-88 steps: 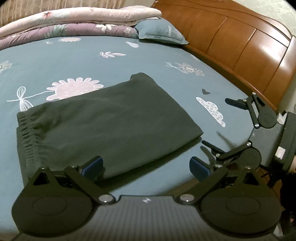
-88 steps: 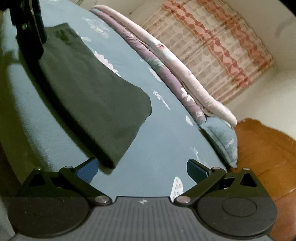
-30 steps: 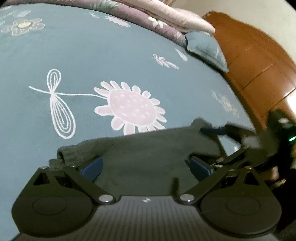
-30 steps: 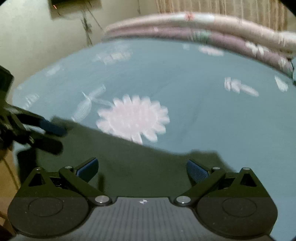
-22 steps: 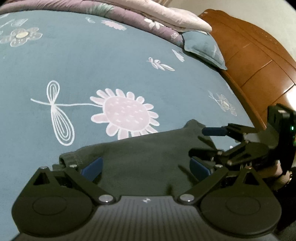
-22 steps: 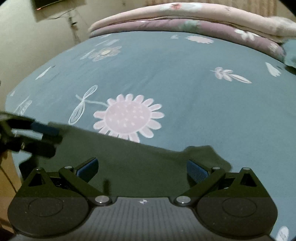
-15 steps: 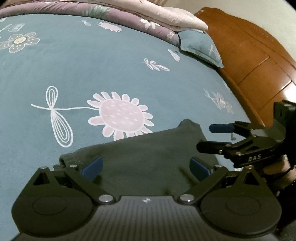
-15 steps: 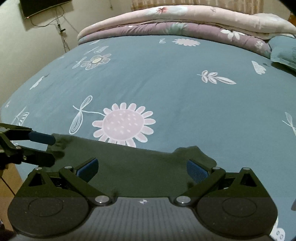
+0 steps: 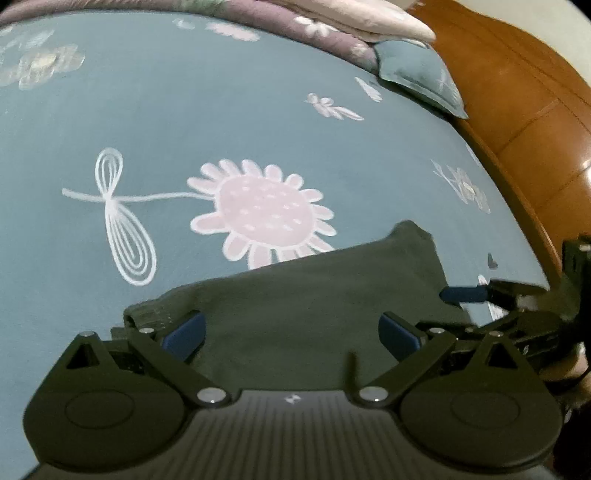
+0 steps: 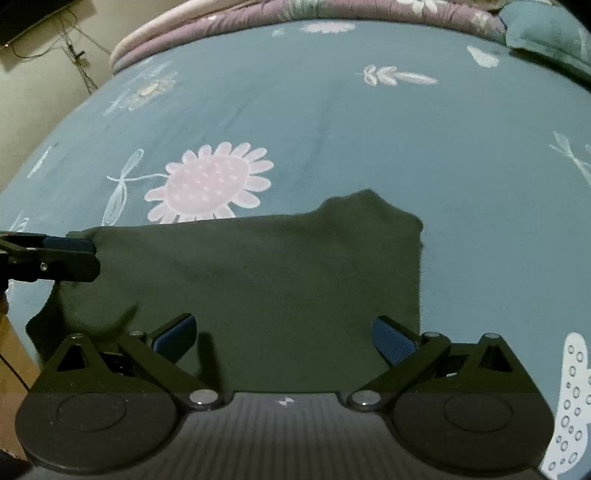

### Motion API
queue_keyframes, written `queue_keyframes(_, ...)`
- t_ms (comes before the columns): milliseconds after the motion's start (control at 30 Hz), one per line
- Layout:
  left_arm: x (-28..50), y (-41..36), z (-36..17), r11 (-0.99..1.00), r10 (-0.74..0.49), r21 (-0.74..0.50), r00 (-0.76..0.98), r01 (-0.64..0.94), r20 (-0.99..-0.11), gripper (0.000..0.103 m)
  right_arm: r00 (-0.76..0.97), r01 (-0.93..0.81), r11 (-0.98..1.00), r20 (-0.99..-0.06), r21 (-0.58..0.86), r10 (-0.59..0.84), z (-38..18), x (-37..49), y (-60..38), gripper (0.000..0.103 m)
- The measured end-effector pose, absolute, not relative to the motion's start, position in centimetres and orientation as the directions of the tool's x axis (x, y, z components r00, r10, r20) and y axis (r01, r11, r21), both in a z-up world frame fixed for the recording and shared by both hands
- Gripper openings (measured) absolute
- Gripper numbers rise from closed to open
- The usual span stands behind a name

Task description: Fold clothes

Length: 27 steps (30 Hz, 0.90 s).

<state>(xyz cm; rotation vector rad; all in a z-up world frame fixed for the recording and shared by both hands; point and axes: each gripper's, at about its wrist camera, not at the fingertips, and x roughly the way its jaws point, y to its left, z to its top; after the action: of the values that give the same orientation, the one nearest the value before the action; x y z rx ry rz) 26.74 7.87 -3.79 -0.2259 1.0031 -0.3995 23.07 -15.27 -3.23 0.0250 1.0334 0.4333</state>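
Observation:
A dark green folded garment (image 9: 314,310) lies flat on the blue flowered bedsheet (image 9: 221,110), near the bed's front edge. My left gripper (image 9: 291,332) hovers open over the garment's left part, by the ribbed waistband corner (image 9: 147,314). In the right wrist view the same garment (image 10: 258,273) fills the foreground, and my right gripper (image 10: 284,339) stands open above its near edge with nothing between the fingers. Each gripper shows in the other's view: the right one at the garment's right edge (image 9: 491,306), the left one at its left edge (image 10: 55,254).
A wooden headboard (image 9: 524,110) runs along the right side. A blue pillow (image 9: 421,81) and a folded purple and pink quilt (image 9: 314,26) lie at the far end of the bed. A wall with cables (image 10: 66,48) stands beyond the bed's left side.
Both grippers swung round from the garment's side to face it from the front edge and came closer over it. The garment itself has stayed flat.

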Motion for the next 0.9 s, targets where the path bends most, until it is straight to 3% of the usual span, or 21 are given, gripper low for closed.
queue_keyframes(233, 24.3, 5.7, -2.2, 0.929, -0.358, -0.268, 0.432, 0.256, -0.828, 0.1, 0.452, -0.388, 0.887, -0.787, 0.251, 0.421, -0.3, 20.1, -16.0, 0.103)
queue_keyframes(533, 22.4, 4.0, -4.8, 0.945, -0.305, -0.235, 0.349, 0.229, -0.886, 0.1, 0.366, -0.363, 0.889, -0.834, 0.28, 0.412, -3.1, 19.0, -16.5, 0.103)
queue_keyframes(900, 21.4, 2.7, -3.0, 0.946, -0.294, -0.213, 0.367, 0.244, -0.883, 0.1, 0.356, -0.398, 0.87, -0.826, 0.29, 0.438, -1.8, 18.7, -16.6, 0.103)
